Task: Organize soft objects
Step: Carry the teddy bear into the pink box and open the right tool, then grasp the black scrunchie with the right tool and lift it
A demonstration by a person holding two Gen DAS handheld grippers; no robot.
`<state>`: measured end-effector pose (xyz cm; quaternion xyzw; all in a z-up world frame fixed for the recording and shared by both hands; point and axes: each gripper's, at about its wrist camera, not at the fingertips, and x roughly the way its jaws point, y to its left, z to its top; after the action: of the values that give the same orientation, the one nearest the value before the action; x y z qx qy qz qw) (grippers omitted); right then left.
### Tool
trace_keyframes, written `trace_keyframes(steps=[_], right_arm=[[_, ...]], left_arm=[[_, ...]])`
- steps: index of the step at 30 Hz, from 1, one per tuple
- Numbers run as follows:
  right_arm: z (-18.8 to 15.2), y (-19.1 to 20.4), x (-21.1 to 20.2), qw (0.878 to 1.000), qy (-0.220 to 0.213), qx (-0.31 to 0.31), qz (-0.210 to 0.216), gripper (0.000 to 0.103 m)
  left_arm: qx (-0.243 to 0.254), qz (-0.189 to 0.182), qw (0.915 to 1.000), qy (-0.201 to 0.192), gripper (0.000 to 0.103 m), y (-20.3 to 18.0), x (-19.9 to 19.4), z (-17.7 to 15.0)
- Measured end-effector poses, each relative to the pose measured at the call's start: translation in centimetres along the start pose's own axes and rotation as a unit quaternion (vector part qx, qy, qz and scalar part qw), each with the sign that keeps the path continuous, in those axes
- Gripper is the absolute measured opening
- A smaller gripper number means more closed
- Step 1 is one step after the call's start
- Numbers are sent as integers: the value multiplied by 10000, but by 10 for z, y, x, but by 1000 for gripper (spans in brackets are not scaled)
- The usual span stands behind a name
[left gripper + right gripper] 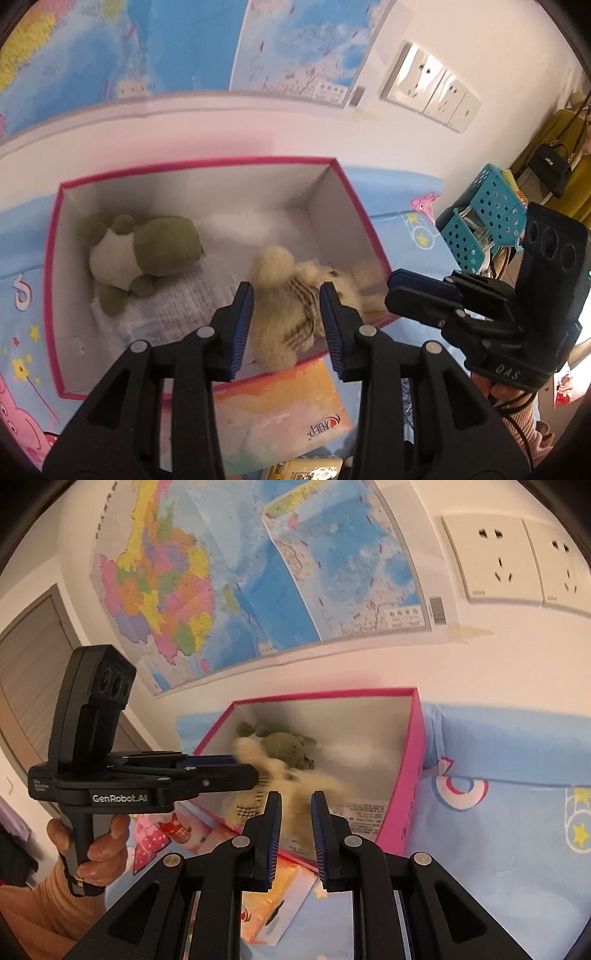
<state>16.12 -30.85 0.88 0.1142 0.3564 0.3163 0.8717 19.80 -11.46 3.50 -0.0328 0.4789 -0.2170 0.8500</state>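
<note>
Bedding in pale blue cartoon print (410,236) carries a pink-edged box (199,162), open at the top, and both soft toys already lie inside it. Largest of the two is the cream fluffy toy (284,295) with its checked cloth, stretched across the near right part of the box floor, its long axis running roughly left to right, one end reaching the right wall. Directly ahead of the left tongs (287,328) it sits between the parted blue pads, which do not appear to touch it. Right tongs (295,834) come in from the box's right corner, also parted and holding nothing, with the toy blurred just beyond them. Left looks nearer and better squared across the toy. Smaller green plush (144,251) rests apart, at the far left.
</note>
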Motion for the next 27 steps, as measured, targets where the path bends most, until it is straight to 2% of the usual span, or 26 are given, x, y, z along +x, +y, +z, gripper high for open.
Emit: trace_keyframes(steps=[6,11,13,15,16,21,27], right_arm=[[-4,7,-4,9997,-29,-131,-187,18],[-14,14,-21,9995,-103,-219,-198,22],[-21,16,-32,9996,-133,-240,-122,31],[-32,20,-45,9995,-112,-277,87,39],[-37,23,-49,9993,-79,-319,157,44],[-78,37,-55,9972,437,-472,391,58],[-131,51,-35,9891,1318,-546,356,65]], left_arm=[[38,54,9999,81,39,-2,6,-2],[354,171,9990,-200,40,-10,-15,-16],[567,134,9975,-400,42,-15,-30,-29],[742,-4,9958,-536,51,-19,-43,-40],[852,-75,9945,-608,52,-22,-50,-48],[1162,-233,9911,-614,53,-31,-63,-80],[1218,-299,9914,-371,53,-35,-59,-115]])
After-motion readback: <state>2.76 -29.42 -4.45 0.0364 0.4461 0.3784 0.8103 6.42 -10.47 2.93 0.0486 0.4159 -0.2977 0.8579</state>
